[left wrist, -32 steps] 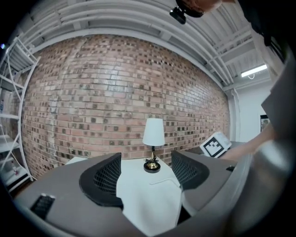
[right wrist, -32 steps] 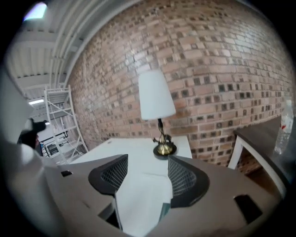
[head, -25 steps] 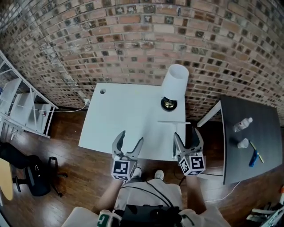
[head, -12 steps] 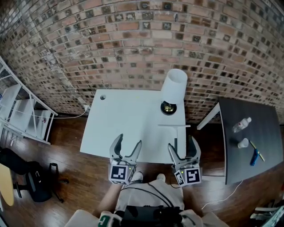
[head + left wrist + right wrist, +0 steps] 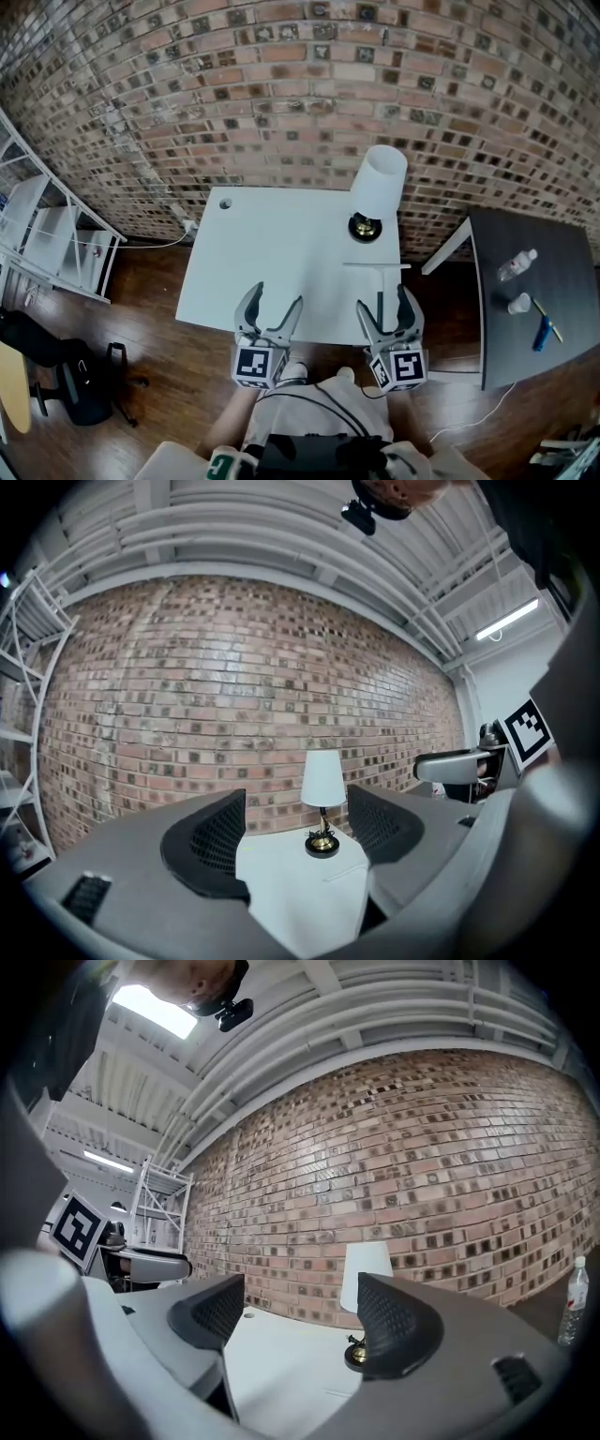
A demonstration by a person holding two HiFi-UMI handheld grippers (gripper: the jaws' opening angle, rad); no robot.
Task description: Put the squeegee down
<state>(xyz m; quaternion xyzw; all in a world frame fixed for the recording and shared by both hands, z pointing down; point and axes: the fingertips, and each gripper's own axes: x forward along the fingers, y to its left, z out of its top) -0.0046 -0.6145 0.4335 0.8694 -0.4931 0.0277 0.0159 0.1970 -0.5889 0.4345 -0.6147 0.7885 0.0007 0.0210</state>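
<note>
Squeegee point(image 5: 379, 266): it lies flat on the white bench point(image 5: 272, 253) near that bench's right edge. Its thin blade runs crosswise just in front of the lamp, and its handle points back toward the person. No tongs touch it.

A brick wall point(image 5: 281, 94) fills the background, and a dark wooden floor point(image 5: 150, 347) spreads beneath everything. The white bench stands against the wall. A dark bench point(image 5: 562, 262) sits apart from it on the right, and a white shelf rack point(image 5: 47, 234) stands at the far left.

The lamp point(image 5: 378, 187), with a white shade and a round brass-coloured base, stands at the white bench's far right corner.

Both tongs hover level over the near edge of the white bench. The left tongs point(image 5: 275, 300) stand wide apart with only bare bench top showing between them. The right tongs point(image 5: 384, 302) are also wide but easing closed. From above the end of the squeegee handle lines up with their gap, yet the right gripper view shows nothing between the pads.

On the dark bench lie a clear bottle point(image 5: 516, 264), a small cup point(image 5: 514, 303) and a blue pen-like item point(image 5: 541, 330).
</note>
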